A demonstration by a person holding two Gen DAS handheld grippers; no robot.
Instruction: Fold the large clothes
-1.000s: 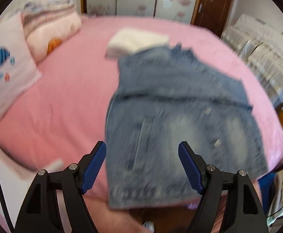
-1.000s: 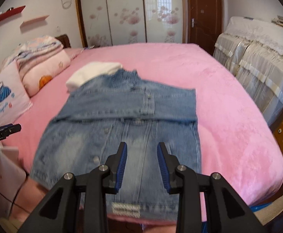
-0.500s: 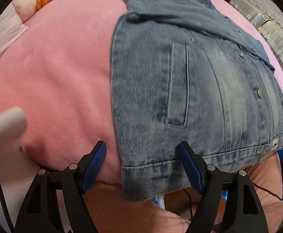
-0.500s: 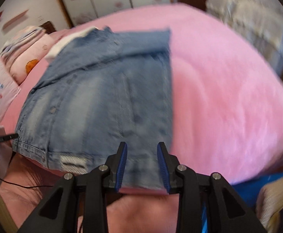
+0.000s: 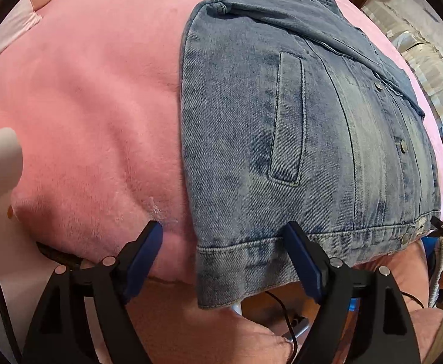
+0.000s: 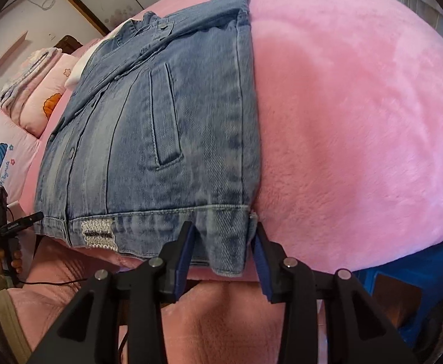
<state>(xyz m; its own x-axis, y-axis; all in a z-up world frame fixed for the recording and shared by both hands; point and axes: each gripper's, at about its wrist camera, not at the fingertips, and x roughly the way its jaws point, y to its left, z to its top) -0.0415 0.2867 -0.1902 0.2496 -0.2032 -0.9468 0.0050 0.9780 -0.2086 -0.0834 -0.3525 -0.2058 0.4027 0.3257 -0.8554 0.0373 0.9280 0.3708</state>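
Note:
A faded blue denim jacket (image 5: 282, 121) lies buttoned and flat on the pink bed (image 5: 85, 106), its hem hanging over the near edge. My left gripper (image 5: 223, 230) points down at the hem's left corner. Its jaws are opening, and the corner sits between the blue pads with clear gaps on both sides. In the right wrist view the jacket (image 6: 160, 136) has a white label on its hem. My right gripper (image 6: 224, 229) straddles the hem's right corner, its jaws opening and not pressing the cloth.
Pillows (image 6: 9, 157) and a folded white garment (image 6: 76, 72) lie at the far end of the bed (image 6: 358, 121). A blue plastic stool (image 6: 418, 267) stands by the right side. A cable (image 5: 282, 303) runs along the floor below the hem. The person's pink-clad legs (image 6: 221, 318) are close under both grippers.
Both grippers have dropped and tilted down from a view over the whole bed to the jacket's hanging hem. The right jaws stand wider than before. The jacket has not moved.

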